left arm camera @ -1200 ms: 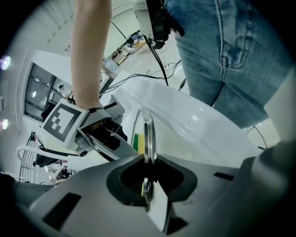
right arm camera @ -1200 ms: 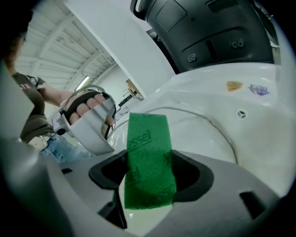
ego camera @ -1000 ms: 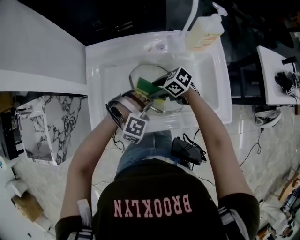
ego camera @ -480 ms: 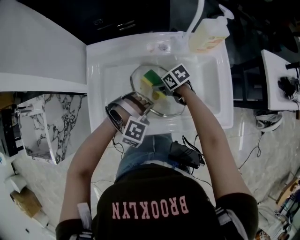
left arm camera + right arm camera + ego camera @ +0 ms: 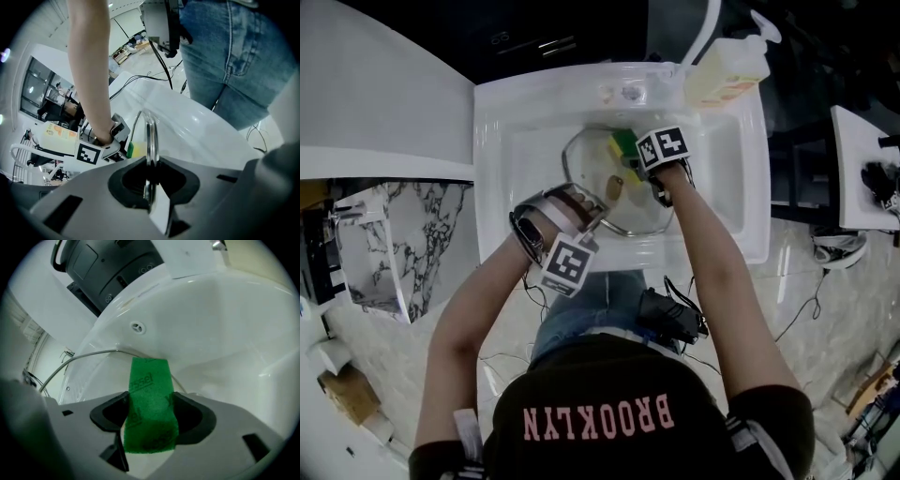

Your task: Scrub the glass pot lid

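Observation:
The glass pot lid (image 5: 619,192) stands tilted in the white sink (image 5: 525,141). My left gripper (image 5: 596,208) is shut on its near-left metal rim, which the left gripper view shows edge-on as the lid rim (image 5: 150,136) between the jaws of the left gripper (image 5: 149,180). My right gripper (image 5: 635,159) is shut on a green and yellow sponge (image 5: 623,144) pressed against the lid's far part. In the right gripper view the green sponge (image 5: 150,399) fills the gap of the right gripper (image 5: 150,414), with the lid rim (image 5: 84,356) beyond it.
A soap dispenser bottle (image 5: 727,67) and a white faucet (image 5: 701,26) stand at the sink's far right corner. The sink's back wall has an overflow hole (image 5: 136,326). A white counter (image 5: 375,103) lies to the left. Cables and a black box (image 5: 670,314) hang by the person's waist.
The right gripper has slid the sponge across the lid away from the person, from near the lid's middle-left to its far edge. The left gripper keeps its hold on the rim.

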A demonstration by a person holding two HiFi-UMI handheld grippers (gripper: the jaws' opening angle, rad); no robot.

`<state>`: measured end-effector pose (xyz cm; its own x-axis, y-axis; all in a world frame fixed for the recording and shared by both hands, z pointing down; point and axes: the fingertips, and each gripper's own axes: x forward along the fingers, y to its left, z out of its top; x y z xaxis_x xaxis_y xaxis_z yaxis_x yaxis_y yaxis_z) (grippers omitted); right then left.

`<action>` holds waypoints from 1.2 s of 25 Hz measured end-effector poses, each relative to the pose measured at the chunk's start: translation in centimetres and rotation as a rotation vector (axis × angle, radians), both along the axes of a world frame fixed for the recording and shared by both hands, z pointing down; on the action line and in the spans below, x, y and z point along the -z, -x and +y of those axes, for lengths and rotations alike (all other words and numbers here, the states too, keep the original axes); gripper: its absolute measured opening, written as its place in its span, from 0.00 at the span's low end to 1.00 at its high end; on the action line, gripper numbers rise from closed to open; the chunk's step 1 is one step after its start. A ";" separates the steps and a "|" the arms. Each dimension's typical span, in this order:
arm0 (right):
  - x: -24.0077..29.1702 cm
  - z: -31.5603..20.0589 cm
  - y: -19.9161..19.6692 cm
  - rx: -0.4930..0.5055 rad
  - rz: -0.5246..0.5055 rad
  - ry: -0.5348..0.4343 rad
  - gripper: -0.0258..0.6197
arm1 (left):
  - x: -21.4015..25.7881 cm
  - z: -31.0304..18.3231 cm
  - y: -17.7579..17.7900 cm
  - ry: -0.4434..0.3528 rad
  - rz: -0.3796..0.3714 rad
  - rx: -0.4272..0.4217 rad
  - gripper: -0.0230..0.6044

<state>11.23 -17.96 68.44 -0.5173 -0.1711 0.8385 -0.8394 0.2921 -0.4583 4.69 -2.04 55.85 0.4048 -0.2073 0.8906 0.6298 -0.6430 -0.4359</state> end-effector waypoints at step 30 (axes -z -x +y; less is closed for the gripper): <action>15.3 5.3 8.3 0.426 -0.361 -0.416 0.48 | -0.5 0.1 0.4 0.172 -0.099 0.011 0.10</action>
